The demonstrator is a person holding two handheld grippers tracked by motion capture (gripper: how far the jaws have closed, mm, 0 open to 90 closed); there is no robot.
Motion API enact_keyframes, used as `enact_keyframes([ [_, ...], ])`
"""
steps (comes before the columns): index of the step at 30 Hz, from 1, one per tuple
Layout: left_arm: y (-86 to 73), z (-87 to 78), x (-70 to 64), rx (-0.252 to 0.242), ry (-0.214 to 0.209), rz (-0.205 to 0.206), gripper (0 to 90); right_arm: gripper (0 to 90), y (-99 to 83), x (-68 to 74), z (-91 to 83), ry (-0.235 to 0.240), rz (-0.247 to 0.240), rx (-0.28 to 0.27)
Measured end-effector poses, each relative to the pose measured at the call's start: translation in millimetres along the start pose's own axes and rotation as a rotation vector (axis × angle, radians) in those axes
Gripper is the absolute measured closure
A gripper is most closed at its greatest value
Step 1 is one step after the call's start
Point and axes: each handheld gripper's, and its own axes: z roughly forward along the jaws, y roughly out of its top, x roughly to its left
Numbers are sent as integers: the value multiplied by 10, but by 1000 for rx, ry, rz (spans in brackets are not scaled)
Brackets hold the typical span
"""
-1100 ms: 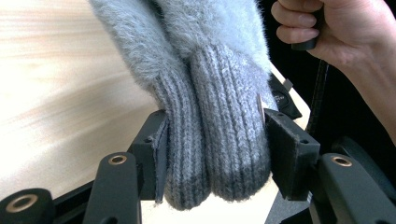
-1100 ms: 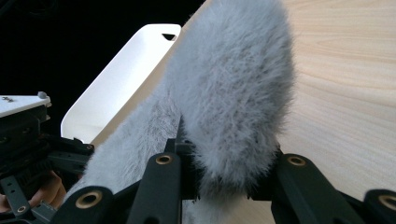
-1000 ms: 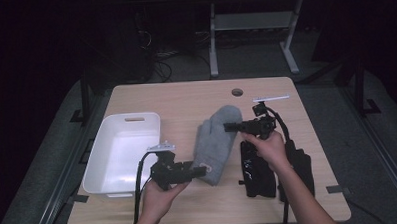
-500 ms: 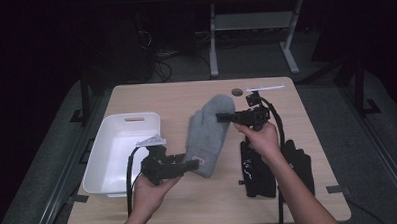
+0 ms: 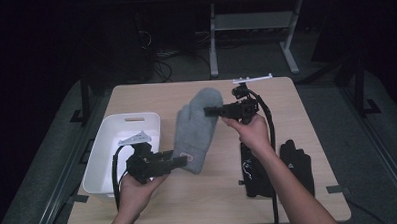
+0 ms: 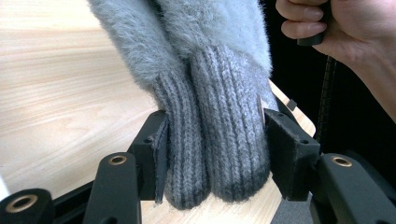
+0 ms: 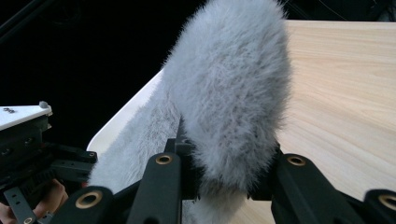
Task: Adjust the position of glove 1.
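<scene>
A pair of fuzzy grey mittens (image 5: 196, 127) hangs stretched above the wooden table (image 5: 151, 96), held at both ends. My left gripper (image 5: 180, 161) is shut on the ribbed cuffs (image 6: 212, 140) at the near end. My right gripper (image 5: 209, 111) is shut on the furry fingertip end (image 7: 229, 93), farther back and higher. In the left gripper view both knitted cuffs sit side by side between the black jaws. In the right gripper view the fluffy tip bulges up between the jaws, with the left gripper (image 7: 28, 154) seen beyond it.
A white plastic bin (image 5: 119, 150) stands at the table's left, right beside my left hand. Black gloves (image 5: 296, 161) lie on the table at the right, under my right forearm. Dark floor and a metal stand (image 5: 248, 20) lie beyond the far edge.
Both grippers have carried the mittens leftward, toward the white bin. The right gripper has lifted the tip end higher and farther back.
</scene>
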Motion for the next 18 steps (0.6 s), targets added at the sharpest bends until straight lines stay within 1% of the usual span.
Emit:
enact_keyframes([
  [5,25,-98,28,-13,10,1,452,708,66,57,63,11,-8,0],
  [6,27,-117,36,-16,9,-1,452,708,80,71,78,13,-1,3],
  [8,32,-159,55,-23,15,0,452,708,109,94,114,18,-3,3],
  [11,27,-224,82,-29,28,2,450,708,159,134,178,27,-21,10],
  [15,18,-309,128,-40,43,-7,449,705,206,181,280,43,-27,14],
  [16,16,-331,141,-41,47,-7,449,705,214,195,306,45,-22,14],
  [17,12,-366,161,-50,51,-16,449,704,237,223,356,53,-27,17],
  [18,12,-366,161,-50,51,-16,449,704,237,223,356,53,-27,17],
])
